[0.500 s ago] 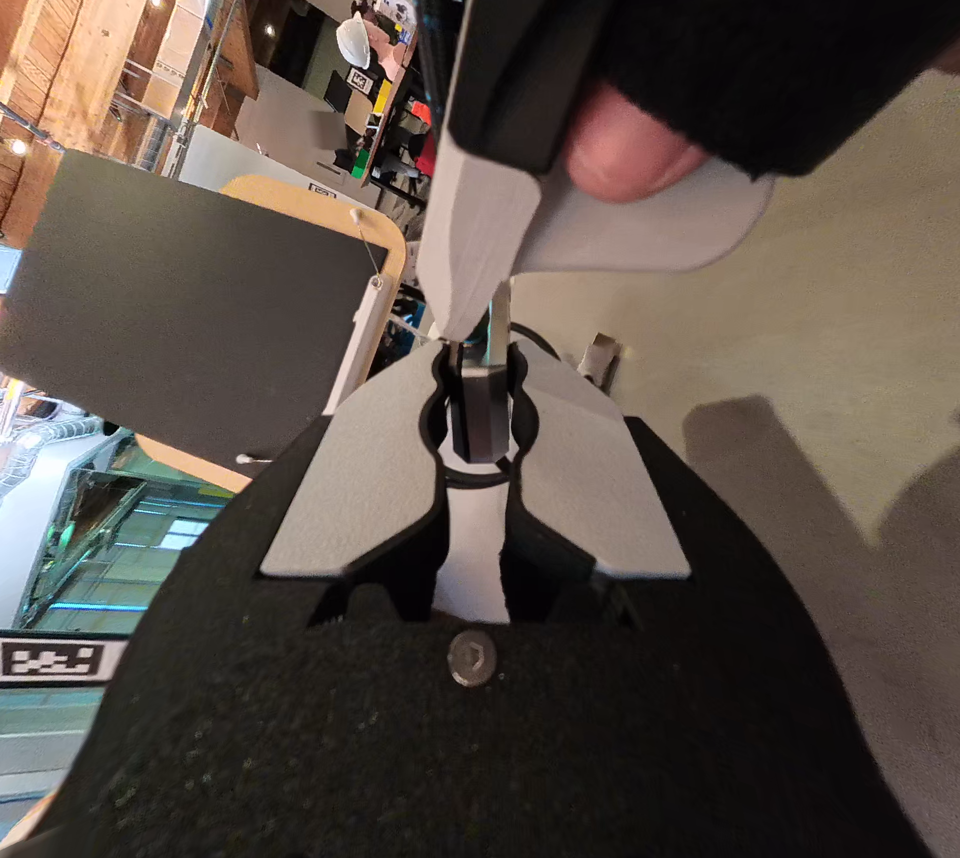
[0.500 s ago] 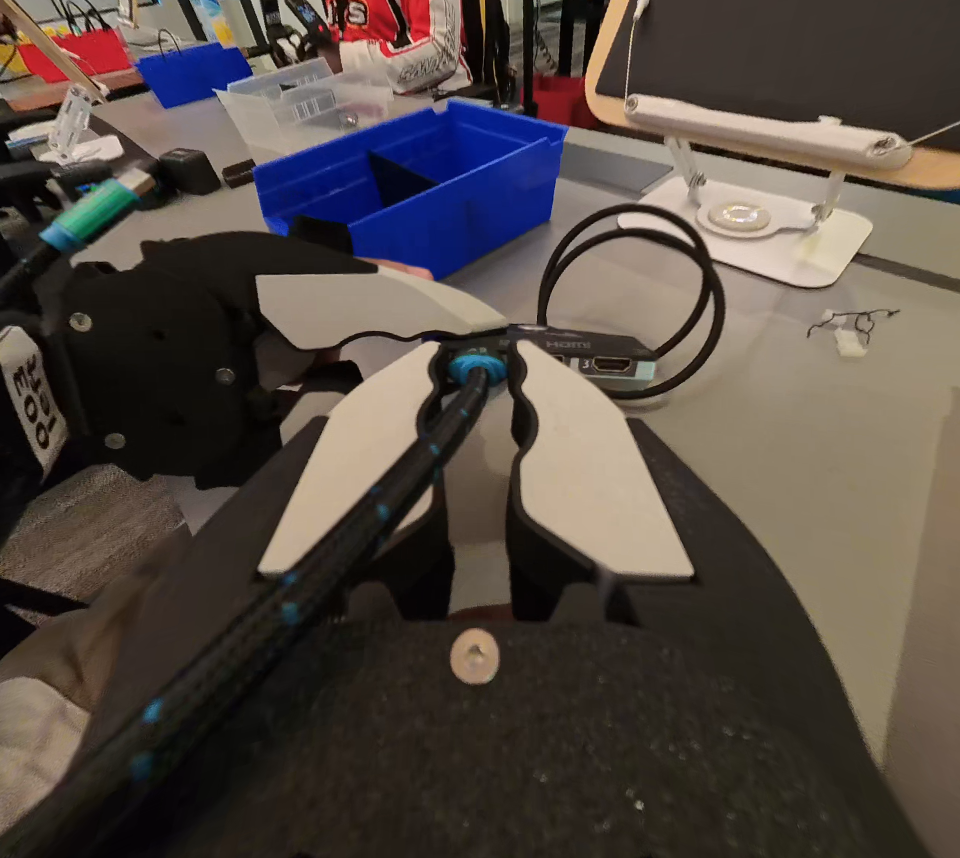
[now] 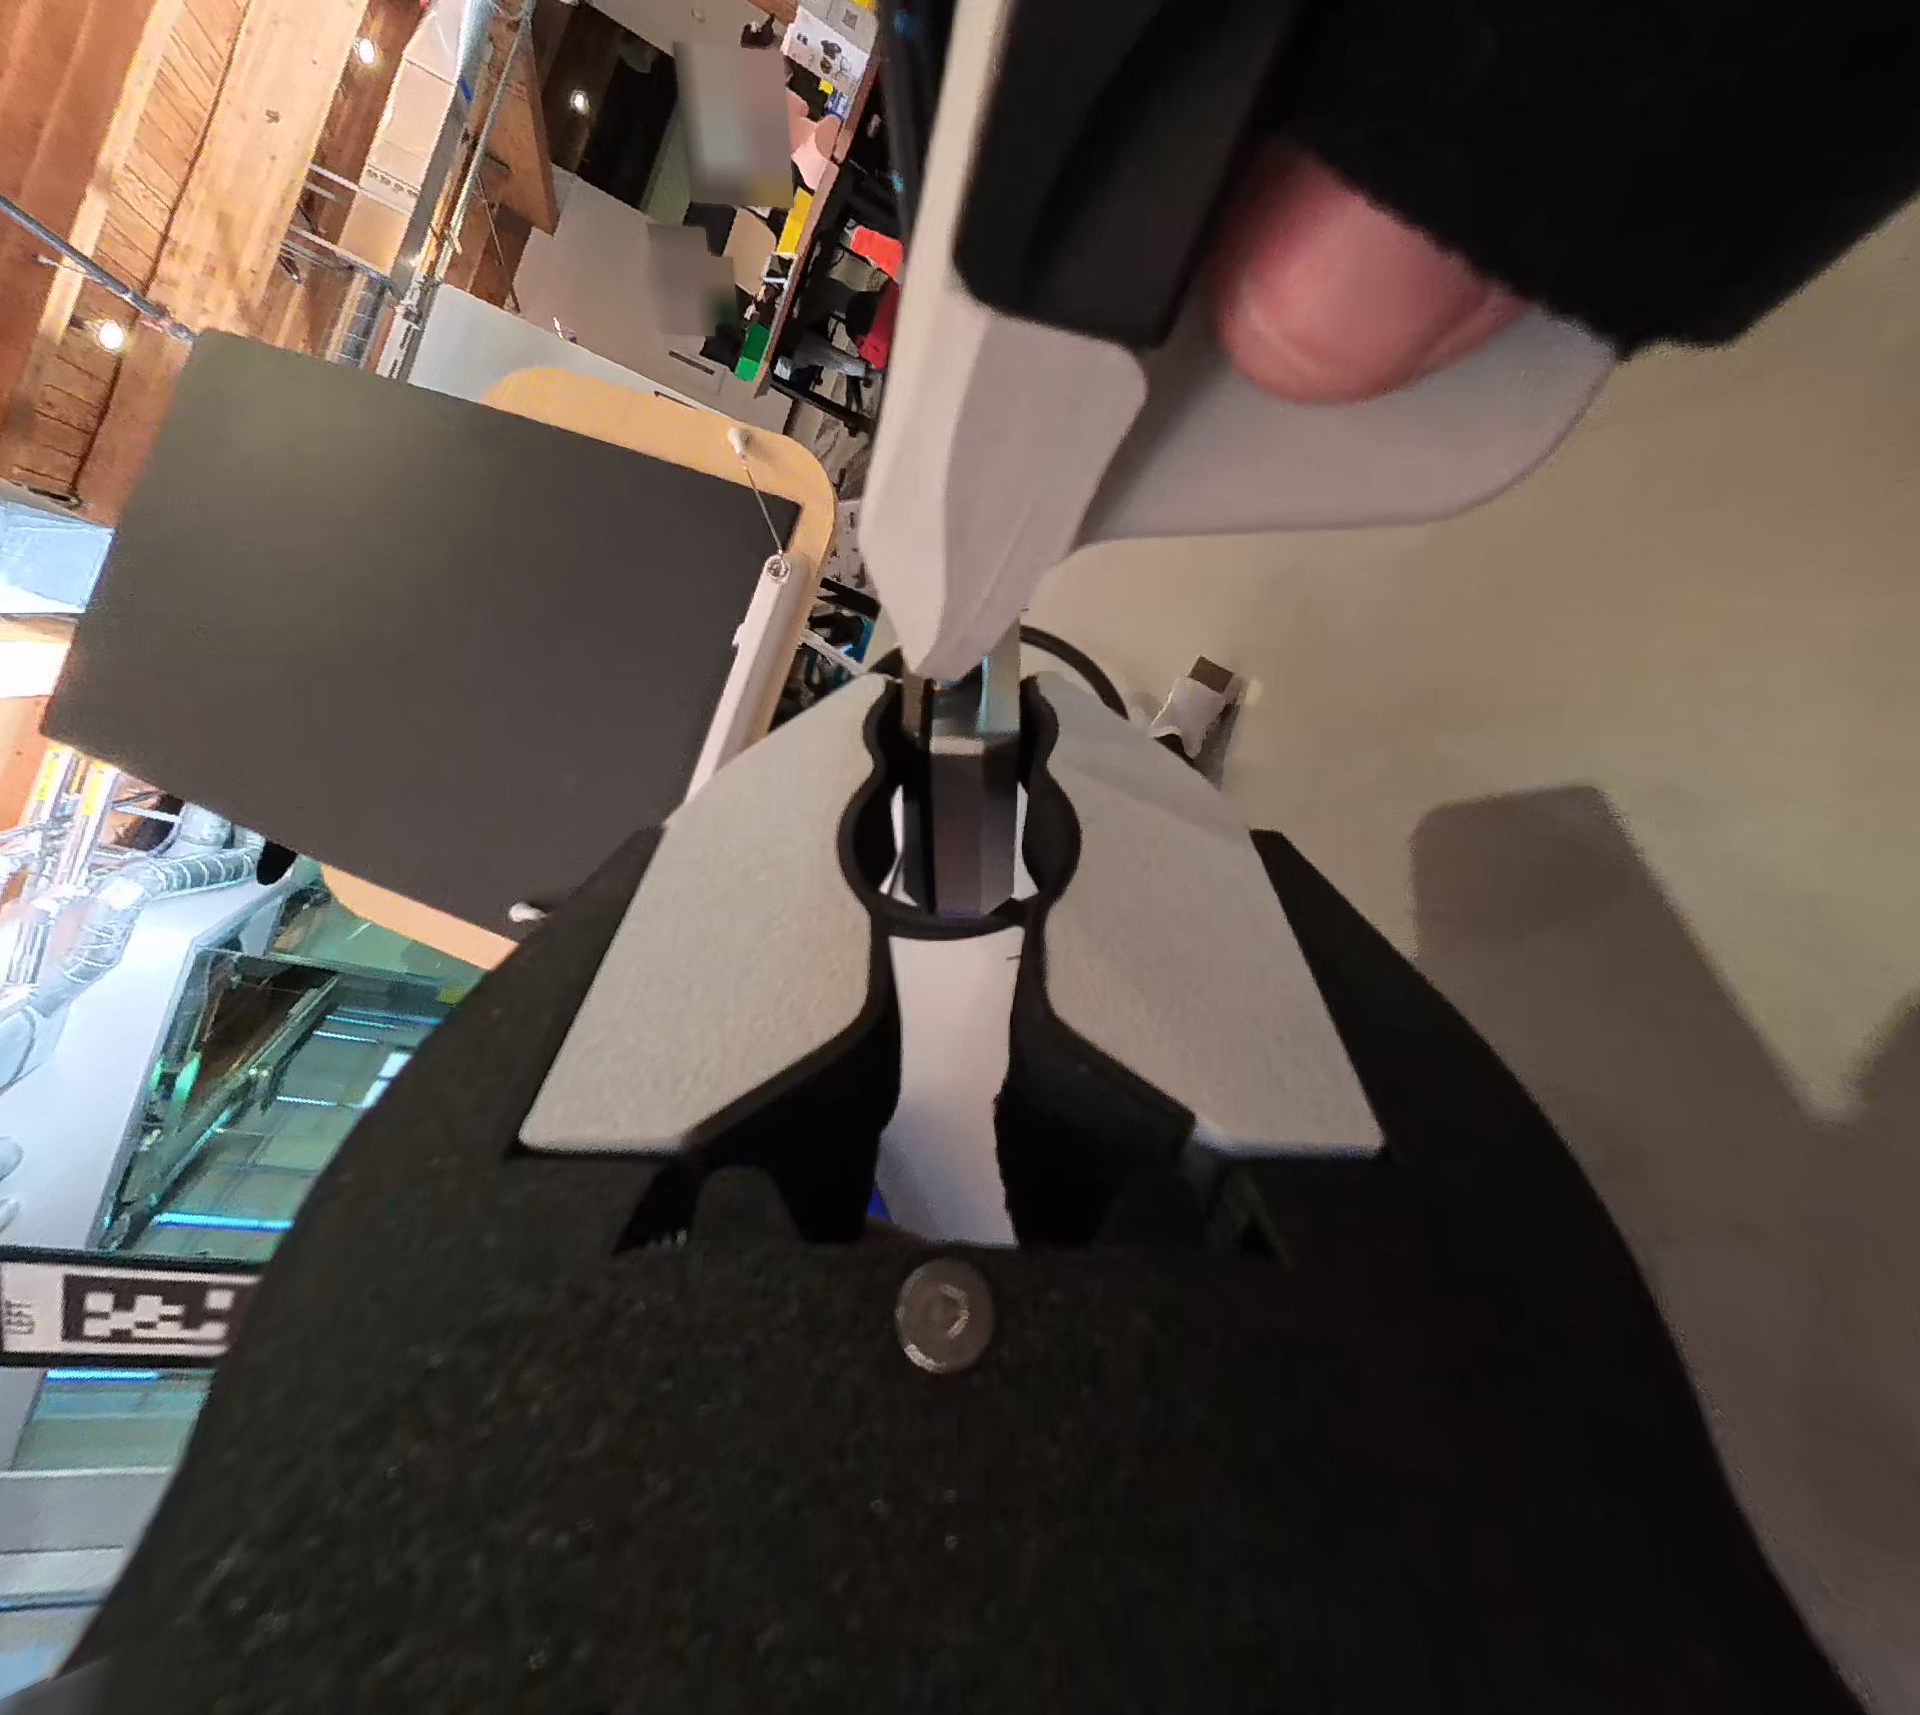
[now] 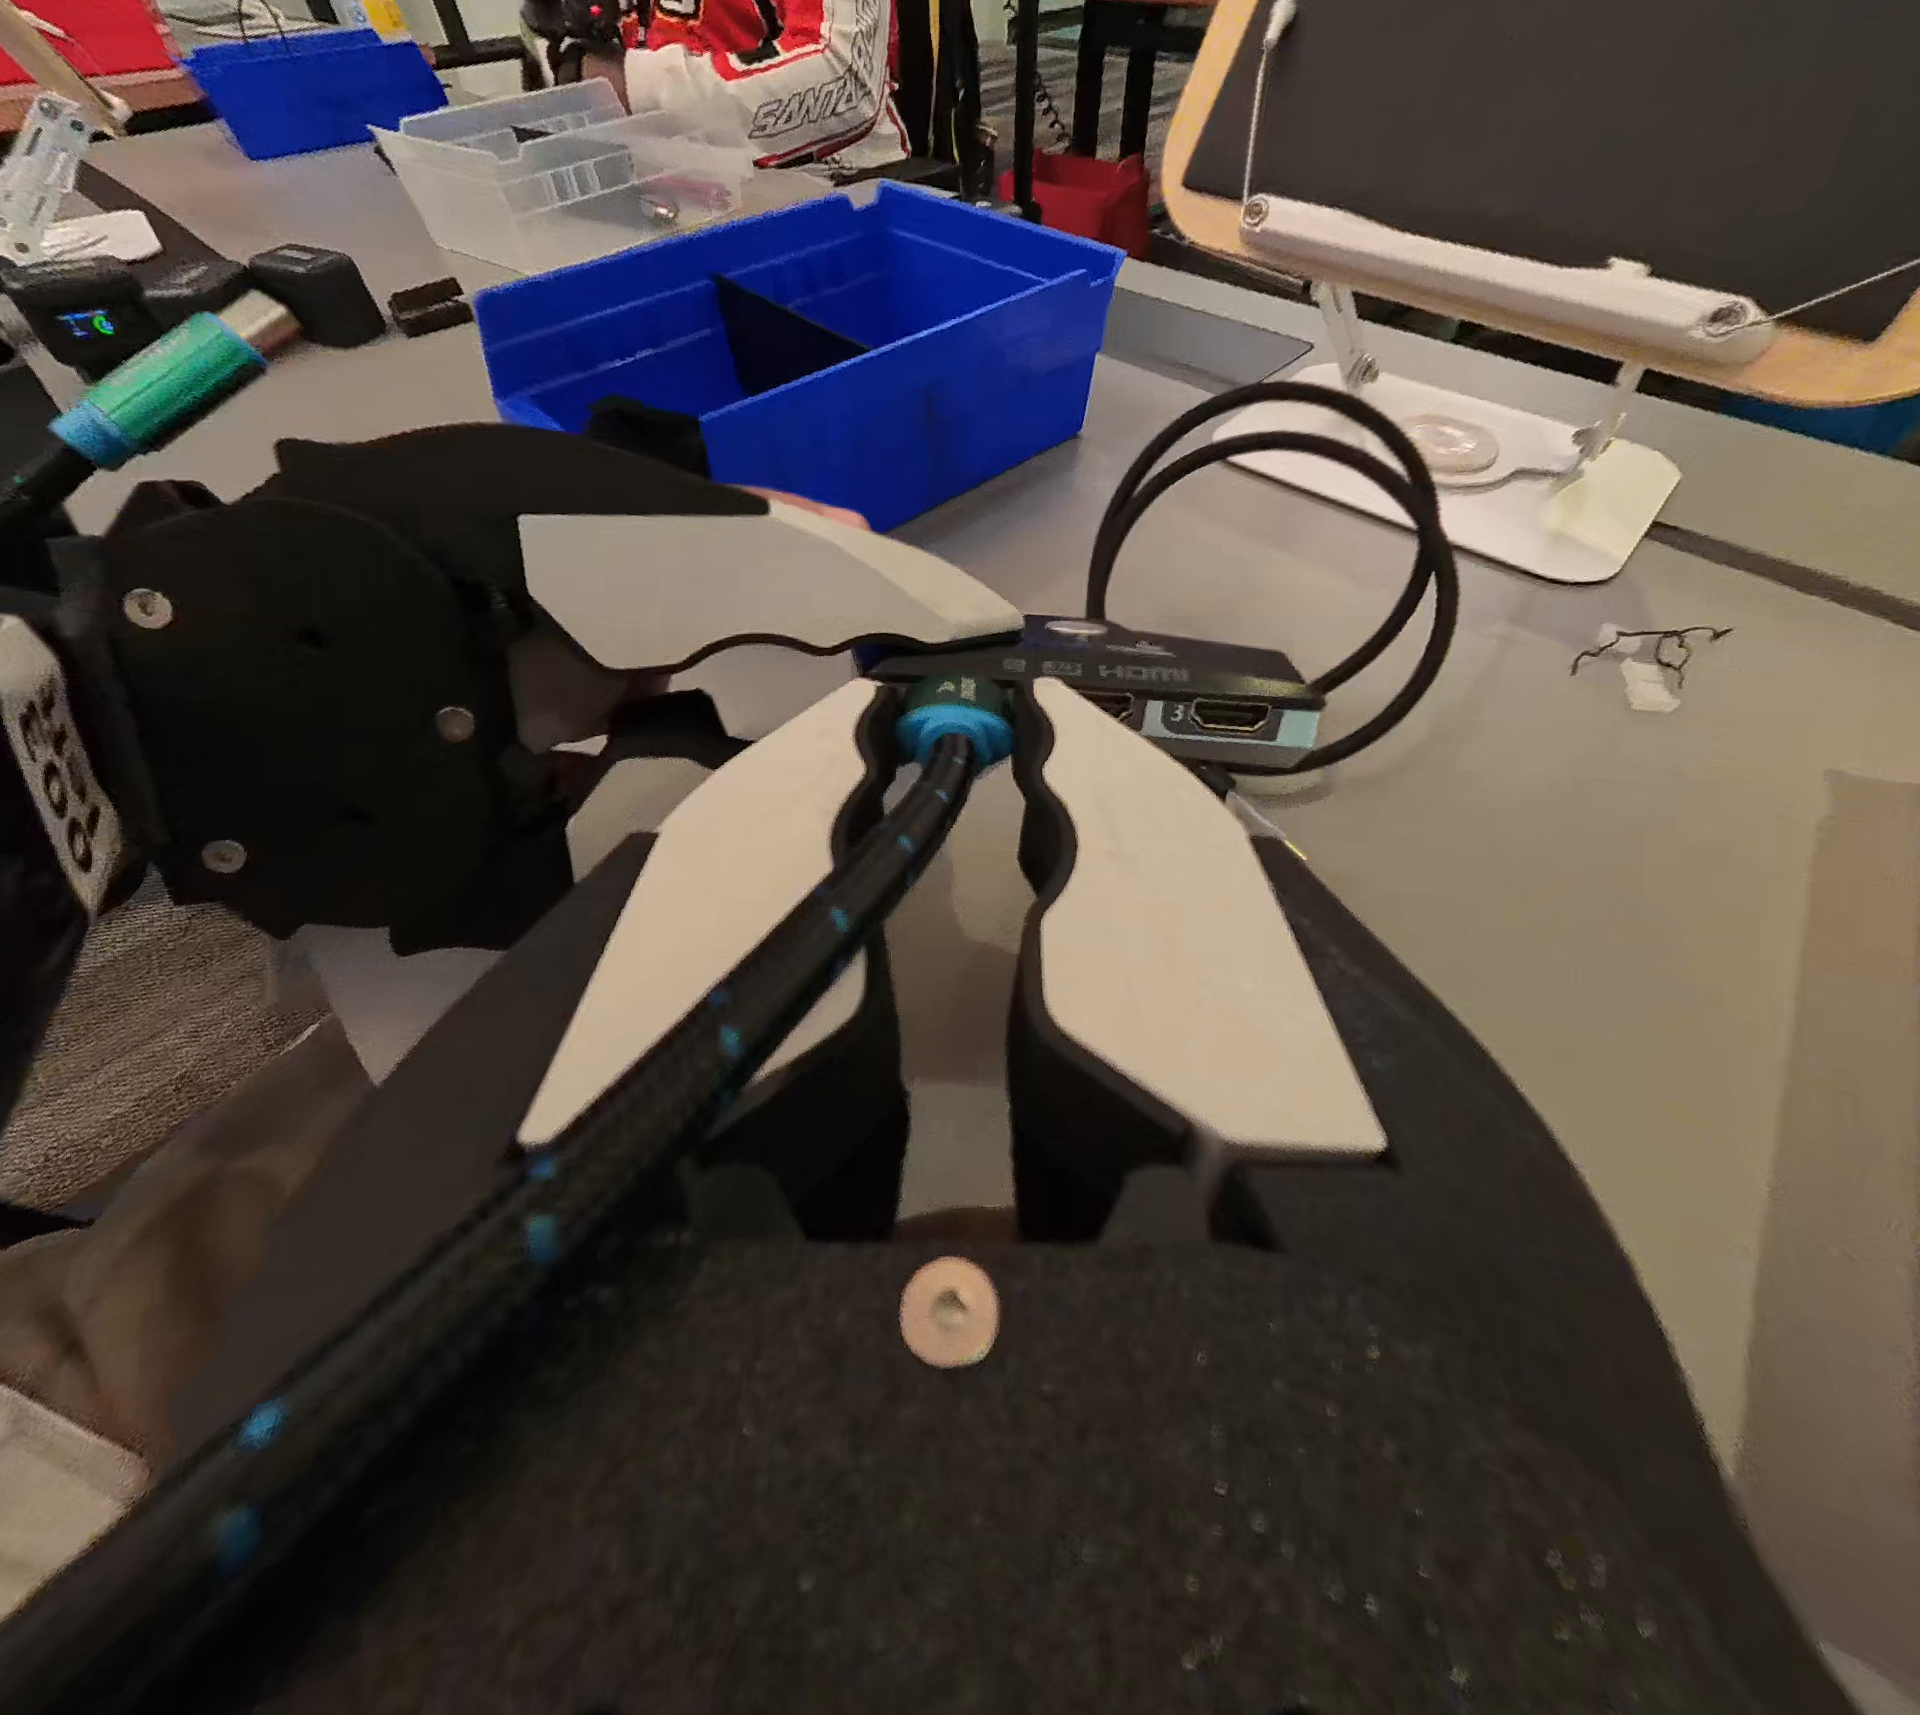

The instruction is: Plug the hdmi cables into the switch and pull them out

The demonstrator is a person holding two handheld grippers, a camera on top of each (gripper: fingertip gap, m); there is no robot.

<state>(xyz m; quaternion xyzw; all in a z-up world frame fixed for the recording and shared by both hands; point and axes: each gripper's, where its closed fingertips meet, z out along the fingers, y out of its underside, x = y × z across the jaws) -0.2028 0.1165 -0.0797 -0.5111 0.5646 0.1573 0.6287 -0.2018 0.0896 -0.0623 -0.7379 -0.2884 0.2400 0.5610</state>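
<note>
Two grippers: left gripper (image 3: 961, 792) clamps the HDMI switch (image 4: 1174, 678); right gripper (image 4: 951, 720) pinches the cable plug (image 4: 948, 711).
Switch: light, likely slides; hold its end.
Plug: rigid; grasp it, not the stiff braided cable (image 4: 665, 1083).

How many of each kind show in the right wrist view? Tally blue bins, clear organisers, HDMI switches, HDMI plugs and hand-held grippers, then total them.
Blue bins: 2
Clear organiser: 1
HDMI switch: 1
HDMI plugs: 2
Hand-held grippers: 2
Total: 8
</note>
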